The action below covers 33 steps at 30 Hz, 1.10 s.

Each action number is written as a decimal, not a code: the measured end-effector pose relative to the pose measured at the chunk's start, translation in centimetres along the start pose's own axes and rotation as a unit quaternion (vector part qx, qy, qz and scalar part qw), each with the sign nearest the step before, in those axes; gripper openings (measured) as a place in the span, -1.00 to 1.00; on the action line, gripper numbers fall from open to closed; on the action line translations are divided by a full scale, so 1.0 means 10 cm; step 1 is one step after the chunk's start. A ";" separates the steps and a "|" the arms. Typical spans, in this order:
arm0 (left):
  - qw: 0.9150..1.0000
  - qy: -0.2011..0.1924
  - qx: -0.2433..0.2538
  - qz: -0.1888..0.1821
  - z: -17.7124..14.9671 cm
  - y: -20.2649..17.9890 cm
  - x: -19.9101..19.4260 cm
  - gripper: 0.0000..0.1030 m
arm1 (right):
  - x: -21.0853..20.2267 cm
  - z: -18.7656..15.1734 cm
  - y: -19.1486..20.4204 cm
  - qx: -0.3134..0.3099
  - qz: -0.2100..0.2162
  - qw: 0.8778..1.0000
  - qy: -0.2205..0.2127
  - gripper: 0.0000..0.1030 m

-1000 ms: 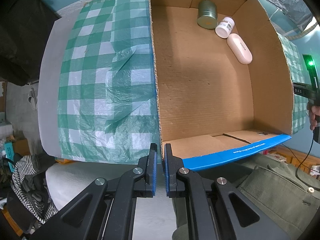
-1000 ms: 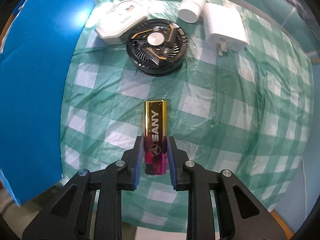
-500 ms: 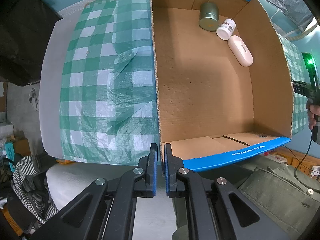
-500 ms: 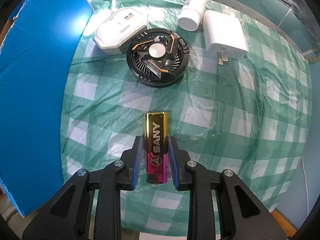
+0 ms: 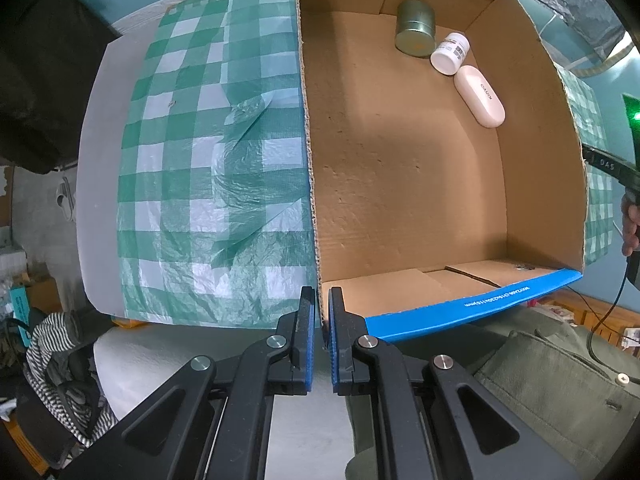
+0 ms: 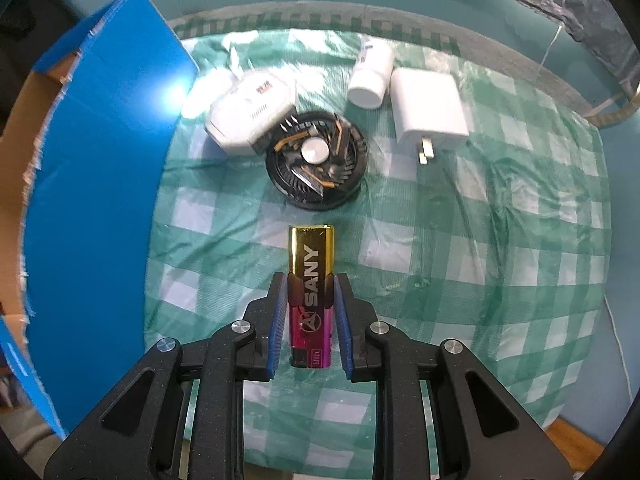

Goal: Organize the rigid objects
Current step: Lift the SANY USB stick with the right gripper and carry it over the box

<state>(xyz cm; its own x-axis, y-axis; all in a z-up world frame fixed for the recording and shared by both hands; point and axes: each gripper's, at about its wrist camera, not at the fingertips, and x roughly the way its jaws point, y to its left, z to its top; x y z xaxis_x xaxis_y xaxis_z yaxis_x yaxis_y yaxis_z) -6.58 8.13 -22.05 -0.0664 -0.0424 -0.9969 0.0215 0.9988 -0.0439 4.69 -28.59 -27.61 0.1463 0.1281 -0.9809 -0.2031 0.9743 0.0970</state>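
My right gripper (image 6: 311,278) is shut on a gold and pink lighter (image 6: 312,248) marked SANY, held above the green checked cloth (image 6: 480,240). On the cloth beyond it lie a black round fan (image 6: 316,160), a white angular device (image 6: 250,114), a white bottle (image 6: 370,76) and a white plug charger (image 6: 428,110). My left gripper (image 5: 319,300) is shut on the near left corner wall of the cardboard box (image 5: 400,180). At the box's far end sit a green tin (image 5: 414,28), a white pill bottle (image 5: 450,54) and a pale pink case (image 5: 480,96).
The box's blue outer wall (image 6: 92,200) stands at the left of the right wrist view. Left of the box, checked cloth (image 5: 208,160) covers the table. A person's green clothing (image 5: 540,380) is near the table's front edge, and a hand (image 5: 630,220) holds the other gripper at the right.
The right gripper has risen with the lighter, so the cloth and the objects on it look further away. The left gripper has stayed on the box corner.
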 end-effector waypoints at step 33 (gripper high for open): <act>1.000 0.004 -0.003 -0.004 0.01 -0.01 0.01 -0.88 | -1.05 0.74 0.82 -0.069 0.048 0.987 -0.140 -0.58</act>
<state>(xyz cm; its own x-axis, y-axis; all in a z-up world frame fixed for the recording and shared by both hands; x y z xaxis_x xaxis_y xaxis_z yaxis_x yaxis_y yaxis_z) -6.50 8.07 -22.13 -0.0735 -0.0496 -0.9961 0.0153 0.9986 -0.0509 8.64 -20.61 -15.25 0.3774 0.2838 -0.8815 -0.3559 0.9232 0.1448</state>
